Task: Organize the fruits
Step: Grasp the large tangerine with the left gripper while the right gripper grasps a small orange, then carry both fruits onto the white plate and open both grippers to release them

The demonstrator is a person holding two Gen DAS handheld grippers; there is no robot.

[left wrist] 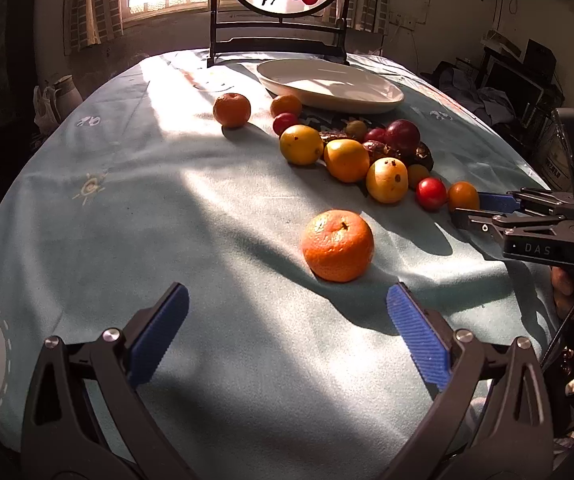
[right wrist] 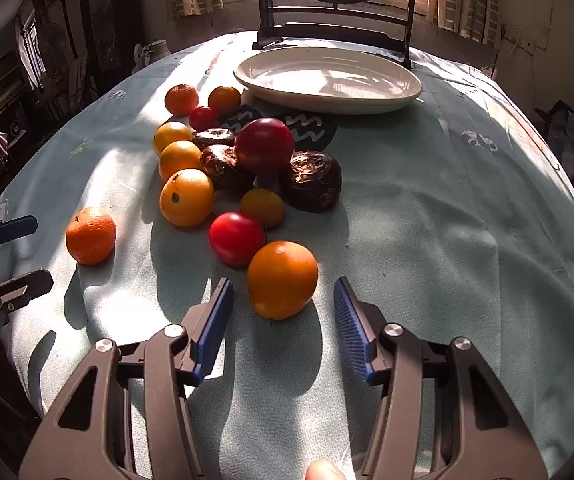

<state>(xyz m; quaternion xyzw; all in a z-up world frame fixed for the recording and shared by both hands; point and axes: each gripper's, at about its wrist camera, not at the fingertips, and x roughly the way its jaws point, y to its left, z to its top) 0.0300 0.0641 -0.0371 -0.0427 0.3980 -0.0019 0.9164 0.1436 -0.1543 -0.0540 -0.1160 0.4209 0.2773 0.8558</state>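
A pile of fruits (right wrist: 223, 168) lies on the light blue tablecloth (left wrist: 127, 208): oranges, yellow fruits, red plums and dark brown fruits. An empty white plate (left wrist: 329, 85) stands behind it, also in the right wrist view (right wrist: 327, 78). My left gripper (left wrist: 287, 312) is open, just short of a lone mandarin (left wrist: 337, 245). My right gripper (right wrist: 283, 308) is open, its blue pads (right wrist: 349, 326) either side of the near end of an orange fruit (right wrist: 282, 278) without touching it. The right gripper shows in the left wrist view (left wrist: 471, 208), beside a small orange fruit (left wrist: 463, 196).
A dark wooden stand with a round painted screen (left wrist: 279, 8) is at the table's far edge behind the plate. Another mandarin (left wrist: 231, 109) sits apart at the left. The left gripper shows in the right wrist view (right wrist: 23, 252). Clutter surrounds the table.
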